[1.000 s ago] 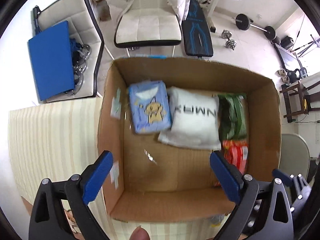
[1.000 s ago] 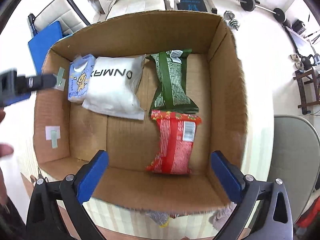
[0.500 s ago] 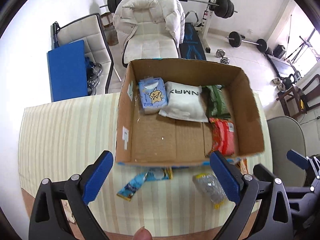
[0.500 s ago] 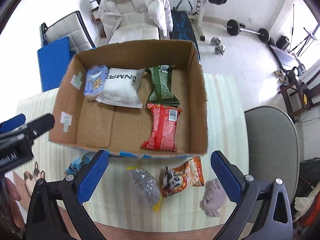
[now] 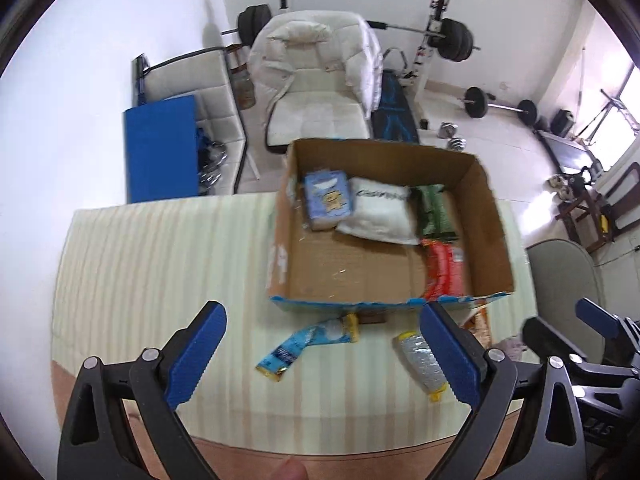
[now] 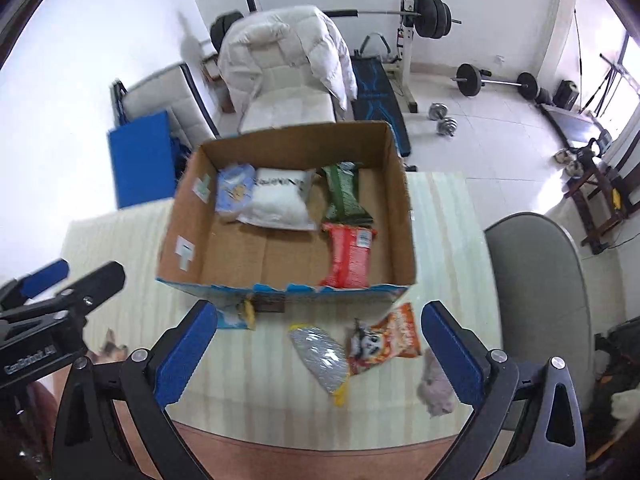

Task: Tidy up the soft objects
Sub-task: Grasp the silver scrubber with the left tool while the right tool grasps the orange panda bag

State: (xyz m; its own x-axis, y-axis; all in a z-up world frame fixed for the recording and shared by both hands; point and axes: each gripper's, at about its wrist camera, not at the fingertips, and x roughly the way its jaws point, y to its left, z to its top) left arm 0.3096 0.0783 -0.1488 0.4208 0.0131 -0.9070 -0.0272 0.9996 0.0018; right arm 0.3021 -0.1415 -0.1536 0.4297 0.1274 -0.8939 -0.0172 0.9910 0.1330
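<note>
- The box (image 6: 288,216) sits on the bench (image 5: 160,280) at its far side and already holds four soft packs.
- Along the box's far wall lie the blue pack (image 6: 234,192), the white pack (image 6: 280,200) and the green pack (image 6: 344,196), side by side; the white one overlaps the blue one's edge.
- The red pack (image 6: 350,256) lies nearer, just in front of the green one, against the right part of the floor.
- The near-left part of the box floor is bare cardboard, so I judge there is room for more.
- Still outside, on the bench just in front of the box: a light-blue wrapper (image 5: 308,344), partly tucked against the box's near wall; a silver pouch (image 6: 320,354); an orange bag (image 6: 384,340) touching the pouch; and a grey plush lump (image 6: 438,390) near the bench's near right corner.
- Something small and dog-patterned shows at the bench's left edge in the right view; too hidden to name.
- The left gripper (image 5: 320,356) hangs above the near bench with fingers wide apart and nothing between them; the wrapper lies roughly between its fingers, below.
- The right gripper (image 6: 320,356) is likewise spread wide and empty, above the pouch and the bag.
- My estimate: about half done, four packed and at least four to go.
</note>
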